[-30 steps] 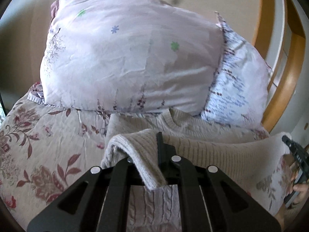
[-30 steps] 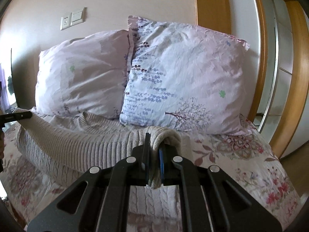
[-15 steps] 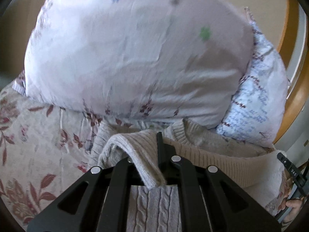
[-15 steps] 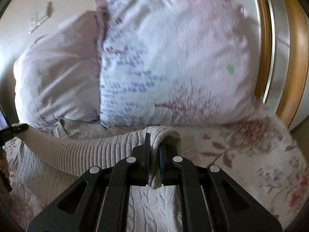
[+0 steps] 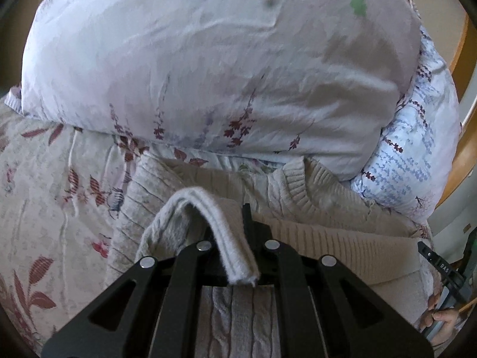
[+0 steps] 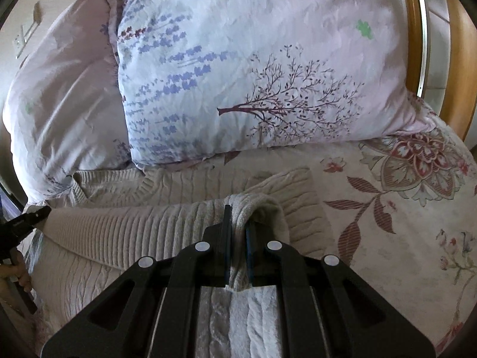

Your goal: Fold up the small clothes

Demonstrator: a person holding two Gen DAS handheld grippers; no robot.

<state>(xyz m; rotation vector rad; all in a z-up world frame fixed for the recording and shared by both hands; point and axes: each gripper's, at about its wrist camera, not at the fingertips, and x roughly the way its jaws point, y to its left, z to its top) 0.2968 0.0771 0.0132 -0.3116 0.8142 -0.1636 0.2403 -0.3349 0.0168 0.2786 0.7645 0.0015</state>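
A beige knitted sweater (image 5: 337,238) lies on the bed in front of the pillows; it also shows in the right wrist view (image 6: 125,229). My left gripper (image 5: 235,250) is shut on its ribbed hem at the left corner and holds it raised over the sweater's body. My right gripper (image 6: 237,238) is shut on the hem at the right corner. The hem is stretched between the two grippers, folded toward the neckline (image 5: 298,185). The other gripper shows at the right edge of the left wrist view (image 5: 441,268) and at the left edge of the right wrist view (image 6: 23,223).
A pale lilac pillow (image 5: 208,59) and a blue-printed pillow (image 6: 253,74) stand close behind the sweater. The floral bedsheet (image 6: 402,208) spreads on both sides. A wooden frame (image 6: 459,44) stands at the right.
Both grippers have moved forward and down toward the pillows, carrying the hem over the sweater's body toward the neckline. The pillows now fill the views.
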